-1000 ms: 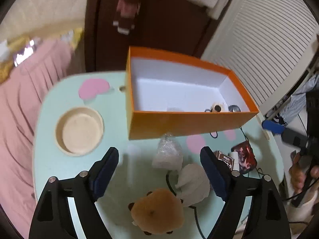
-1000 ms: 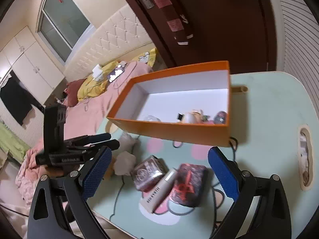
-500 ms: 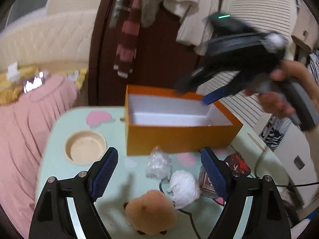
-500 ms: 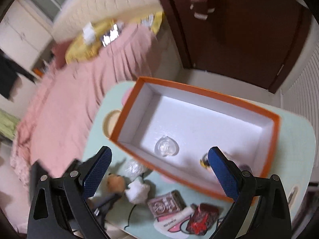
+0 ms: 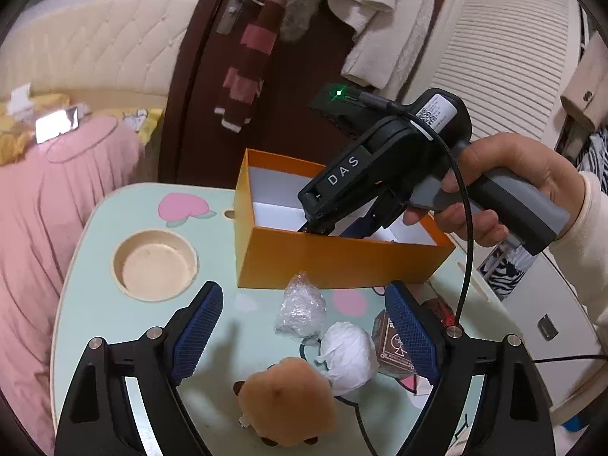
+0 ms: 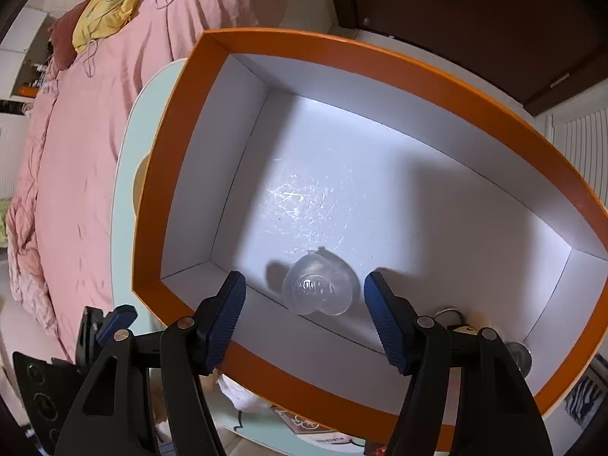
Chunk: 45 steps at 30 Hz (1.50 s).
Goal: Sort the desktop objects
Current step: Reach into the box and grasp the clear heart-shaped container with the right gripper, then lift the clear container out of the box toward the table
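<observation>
An orange box (image 5: 334, 262) with a white inside stands on the pale green table (image 5: 95, 250). My right gripper (image 6: 304, 304) is open and empty, tilted down over the box (image 6: 152, 197), with a clear plastic dome (image 6: 315, 288) on the box floor between its fingers. The right gripper also shows in the left wrist view (image 5: 326, 228), dipping into the box. My left gripper (image 5: 300, 326) is open and empty above a crumpled clear wrapper (image 5: 300, 307), a white paper ball (image 5: 347, 351) and a brown plush toy (image 5: 285, 399).
A round recess (image 5: 155, 262) sits in the table at the left. A card box (image 5: 391, 345) lies at the right of the paper ball. Small items (image 6: 452, 315) rest in the box's near right corner. A pink bed (image 6: 76, 152) borders the table.
My right gripper has swung from the table's near side up over the box and now points down into it. The left gripper has drawn back and tilted up a little.
</observation>
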Each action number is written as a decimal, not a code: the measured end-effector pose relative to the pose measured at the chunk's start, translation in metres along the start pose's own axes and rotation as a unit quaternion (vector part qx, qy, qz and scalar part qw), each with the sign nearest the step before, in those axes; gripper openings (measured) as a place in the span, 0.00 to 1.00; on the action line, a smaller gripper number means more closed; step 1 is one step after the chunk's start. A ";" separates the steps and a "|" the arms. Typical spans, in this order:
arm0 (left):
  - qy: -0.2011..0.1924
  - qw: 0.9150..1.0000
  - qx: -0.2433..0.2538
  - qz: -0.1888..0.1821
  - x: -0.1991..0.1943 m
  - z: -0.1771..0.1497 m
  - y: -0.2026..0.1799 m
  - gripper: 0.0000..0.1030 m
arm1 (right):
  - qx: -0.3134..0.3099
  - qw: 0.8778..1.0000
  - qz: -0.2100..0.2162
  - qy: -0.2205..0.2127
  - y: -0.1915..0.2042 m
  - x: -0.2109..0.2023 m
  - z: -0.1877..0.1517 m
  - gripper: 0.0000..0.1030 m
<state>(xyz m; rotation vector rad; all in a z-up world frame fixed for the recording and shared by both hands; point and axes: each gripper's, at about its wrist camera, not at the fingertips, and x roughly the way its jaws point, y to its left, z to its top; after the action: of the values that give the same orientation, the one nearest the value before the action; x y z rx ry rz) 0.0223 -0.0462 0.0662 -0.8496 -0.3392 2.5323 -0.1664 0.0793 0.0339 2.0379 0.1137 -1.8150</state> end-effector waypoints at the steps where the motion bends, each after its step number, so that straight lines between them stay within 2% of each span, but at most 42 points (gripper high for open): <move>1: 0.000 1.000 0.001 0.001 -0.001 0.000 0.000 0.84 | -0.003 1.000 -0.003 0.001 0.000 0.000 0.000 0.62; 2: -0.001 1.000 0.002 0.003 -0.001 -0.001 -0.001 0.84 | -0.005 1.000 -0.009 0.001 0.000 0.000 0.000 0.58; 4: -0.003 1.000 0.004 0.005 -0.002 -0.001 -0.001 0.84 | -0.010 1.000 -0.028 -0.001 -0.003 -0.002 -0.001 0.38; 9: -0.002 1.000 0.002 0.004 0.000 -0.002 -0.003 0.84 | -0.012 0.997 -0.070 -0.019 -0.020 -0.010 -0.002 0.38; 11: 0.000 1.000 0.005 0.006 0.001 -0.003 -0.005 0.84 | -0.007 0.997 -0.075 -0.025 -0.025 -0.011 -0.002 0.38; 21: 0.005 1.000 0.010 0.015 0.002 -0.005 -0.006 0.84 | -0.071 0.988 -0.133 -0.038 -0.008 -0.003 -0.014 0.38; 26: 0.009 1.000 0.008 0.017 0.003 -0.006 -0.004 0.84 | -0.072 0.987 -0.131 -0.061 -0.014 -0.014 -0.023 0.38; 30: 0.012 1.000 0.009 0.019 0.005 -0.007 -0.004 0.84 | -0.083 0.982 -0.135 -0.102 -0.014 -0.039 -0.038 0.38; 34: 0.013 1.000 0.010 0.021 0.004 -0.007 -0.005 0.84 | -0.098 0.974 -0.143 -0.147 -0.011 -0.079 -0.064 0.38; 37: 0.013 1.000 0.007 0.023 0.005 -0.007 -0.004 0.84 | -0.106 0.971 -0.125 -0.175 -0.010 -0.108 -0.094 0.38; 41: 0.015 1.000 0.000 0.025 0.005 -0.007 -0.003 0.84 | -0.116 0.973 -0.105 -0.172 0.000 -0.109 -0.139 0.38; 43: 0.014 1.000 -0.002 0.026 0.004 -0.006 -0.003 0.84 | -0.117 0.976 -0.091 -0.163 0.000 -0.097 -0.140 0.39; 45: 0.011 1.000 -0.002 0.027 0.002 -0.006 -0.004 0.84 | -0.105 0.981 -0.058 -0.152 -0.005 -0.077 -0.142 0.39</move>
<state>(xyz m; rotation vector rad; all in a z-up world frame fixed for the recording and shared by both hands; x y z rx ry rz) 0.0255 -0.0414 0.0617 -0.8998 -0.3182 2.5704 -0.0471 0.1499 0.1173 1.6216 0.3265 -2.0649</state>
